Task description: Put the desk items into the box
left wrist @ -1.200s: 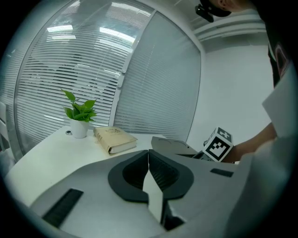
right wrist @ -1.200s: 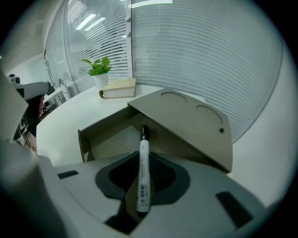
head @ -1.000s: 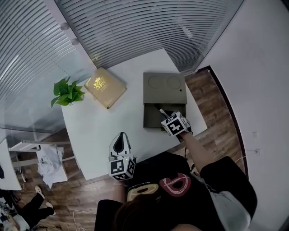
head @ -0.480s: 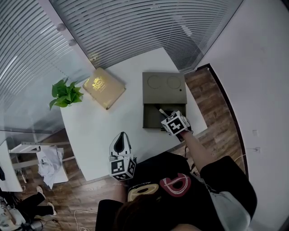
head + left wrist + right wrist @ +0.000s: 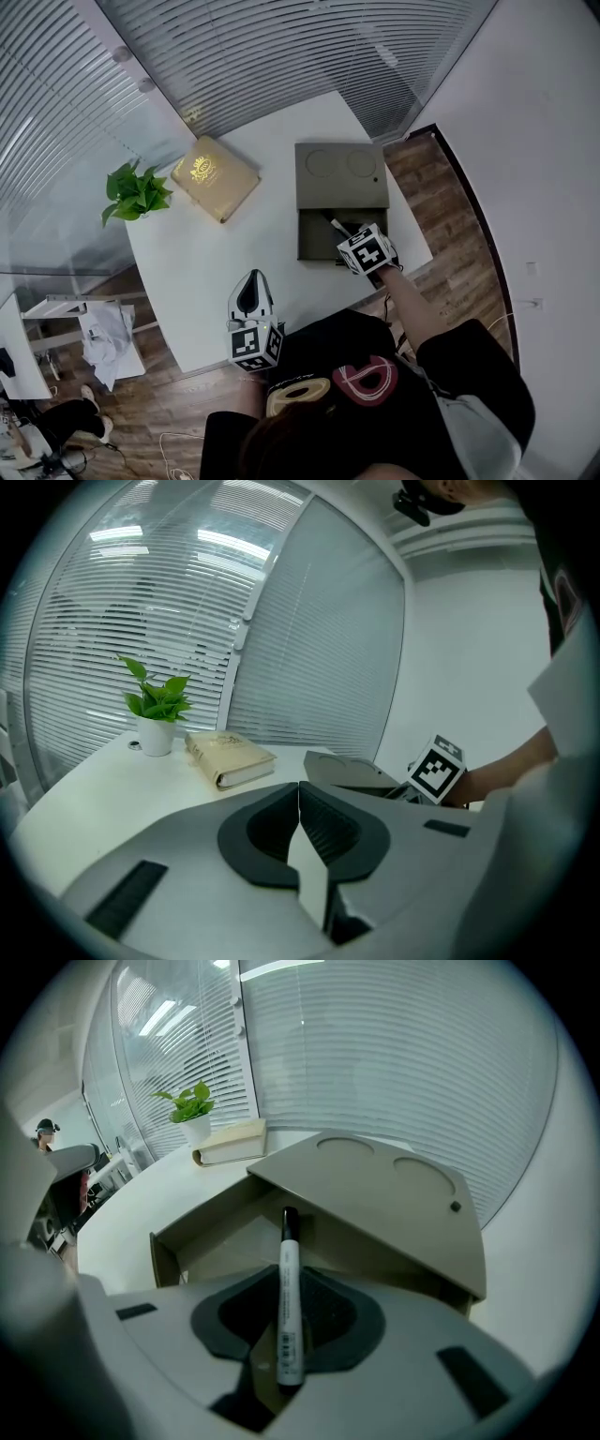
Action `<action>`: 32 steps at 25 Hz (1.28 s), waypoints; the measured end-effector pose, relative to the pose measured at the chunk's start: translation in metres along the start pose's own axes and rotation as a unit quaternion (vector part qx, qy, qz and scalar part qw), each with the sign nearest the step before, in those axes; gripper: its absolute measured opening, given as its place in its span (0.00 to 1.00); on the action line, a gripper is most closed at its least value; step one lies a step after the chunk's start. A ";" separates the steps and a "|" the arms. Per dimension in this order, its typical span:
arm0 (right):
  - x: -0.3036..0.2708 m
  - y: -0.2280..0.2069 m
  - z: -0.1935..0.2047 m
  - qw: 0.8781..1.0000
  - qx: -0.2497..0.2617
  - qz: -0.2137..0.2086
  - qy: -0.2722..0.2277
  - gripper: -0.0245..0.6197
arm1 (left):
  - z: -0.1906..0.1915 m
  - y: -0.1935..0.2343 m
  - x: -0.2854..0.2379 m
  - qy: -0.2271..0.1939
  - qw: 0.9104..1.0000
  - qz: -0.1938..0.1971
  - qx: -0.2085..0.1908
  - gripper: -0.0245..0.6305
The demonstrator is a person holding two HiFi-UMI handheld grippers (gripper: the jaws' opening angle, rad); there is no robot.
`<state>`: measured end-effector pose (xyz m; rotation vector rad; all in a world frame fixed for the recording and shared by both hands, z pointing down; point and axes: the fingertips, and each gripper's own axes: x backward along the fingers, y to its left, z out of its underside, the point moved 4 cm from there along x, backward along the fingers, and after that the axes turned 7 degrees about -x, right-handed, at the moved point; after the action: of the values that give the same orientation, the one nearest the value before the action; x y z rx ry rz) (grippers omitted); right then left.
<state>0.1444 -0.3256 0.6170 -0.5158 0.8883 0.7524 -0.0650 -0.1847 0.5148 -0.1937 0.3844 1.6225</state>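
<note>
White desk [image 5: 202, 272] stood beside slatted glass walls. On its right part sat one box [image 5: 341, 175], its lid tipped up over the open compartment. The right gripper [image 5: 284, 1274] hung over that compartment's near edge, clamped on one marker [image 5: 290, 1307]. The marker ran lengthwise between the jaws, its black cap poking out past the tips toward the far side, above the box's inside. The left gripper [image 5: 300, 808] hovered at the desk's near edge, well left of the box, jaws pressed together with nothing between them. One book [image 5: 217, 178] and one plant [image 5: 138, 192] stood at the far left.
</note>
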 end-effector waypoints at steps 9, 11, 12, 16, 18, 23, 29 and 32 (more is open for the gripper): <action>0.002 0.001 -0.001 1.000 -0.013 -0.011 -0.009 0.29 | 0.002 0.003 0.004 0.007 1.000 -0.001 -0.002 0.06; 0.005 0.001 -0.003 0.999 -0.032 -0.015 -0.019 0.30 | 0.003 0.004 0.005 0.008 1.000 0.000 -0.003 0.06; 0.007 0.001 -0.003 0.999 -0.041 -0.017 -0.025 0.30 | 0.004 0.004 0.005 0.009 1.000 0.002 -0.003 0.06; 0.017 0.006 -0.008 0.997 -0.055 -0.023 -0.046 0.32 | 0.003 0.005 0.005 0.009 1.000 0.006 -0.003 0.06; 0.024 0.010 -0.013 0.996 -0.053 -0.030 -0.060 0.32 | 0.002 0.006 0.005 0.008 1.000 0.010 -0.003 0.07; 0.044 0.024 -0.026 0.994 -0.037 -0.038 -0.095 0.34 | 0.001 0.009 0.008 0.005 1.000 0.019 -0.006 0.06; 0.071 0.035 -0.044 0.983 -0.056 -0.020 -0.172 0.35 | -0.004 0.013 0.013 -0.003 1.000 0.030 -0.004 0.06; 0.083 0.050 -0.048 0.976 -0.065 -0.024 -0.207 0.36 | -0.003 0.015 0.018 -0.004 0.999 0.036 0.000 0.06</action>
<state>0.1169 -0.2956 0.5168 -0.4715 0.4403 0.8398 -0.0821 -0.1699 0.5076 -0.1754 0.3880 1.6934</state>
